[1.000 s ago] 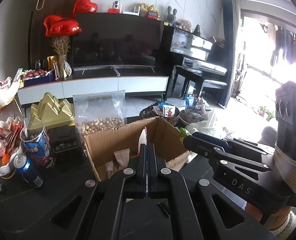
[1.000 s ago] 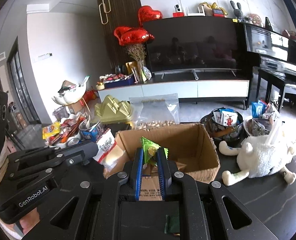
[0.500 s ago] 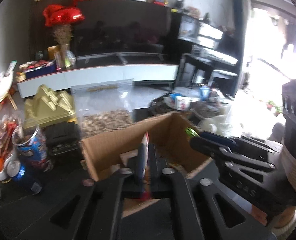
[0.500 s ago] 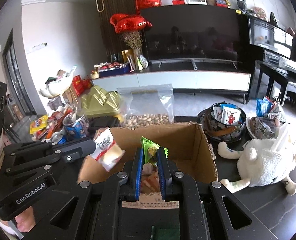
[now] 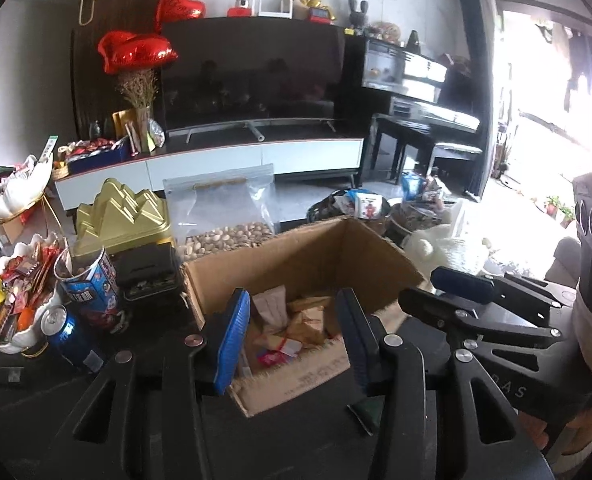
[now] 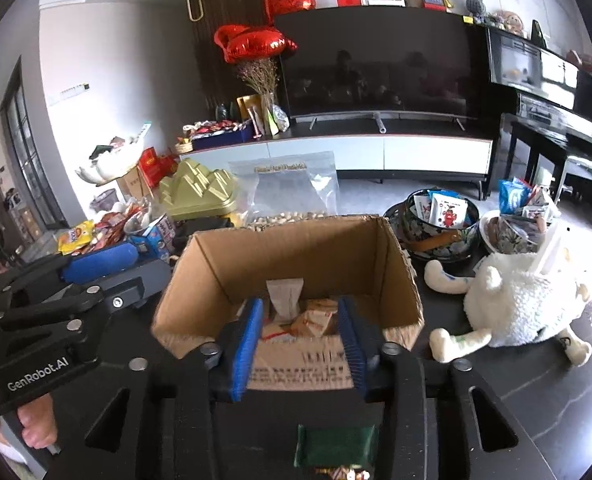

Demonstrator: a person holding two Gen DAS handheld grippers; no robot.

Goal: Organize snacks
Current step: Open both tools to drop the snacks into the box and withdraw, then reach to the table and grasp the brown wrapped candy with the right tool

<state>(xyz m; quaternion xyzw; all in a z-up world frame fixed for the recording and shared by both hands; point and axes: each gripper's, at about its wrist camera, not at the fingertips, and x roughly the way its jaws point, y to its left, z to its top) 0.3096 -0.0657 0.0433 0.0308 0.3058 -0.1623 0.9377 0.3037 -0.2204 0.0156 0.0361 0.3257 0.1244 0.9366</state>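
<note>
two claws, one box: let go cleanly over the cardboard

two claws hang over the open cardboard box (image 6: 296, 256) on the dark desk (image 6: 536, 392), and the step in hand looks like dropping snacks into it. to do it well, keep both claws above the box's mouth until the jaws are wide, then lift straight away so nothing catches on the near wall. loose snack packets (image 5: 296, 324) already lie on the box floor. a dark green packet (image 6: 336, 446) lies on the desk outside the box, under the right claw, and probably needs picking up next. the left claw (image 5: 292, 336) is opening, its blue pads apart with nothing pinched between them. the right claw (image 6: 302, 344) is opening too, empty, the packets only showing through the gap.
</note>
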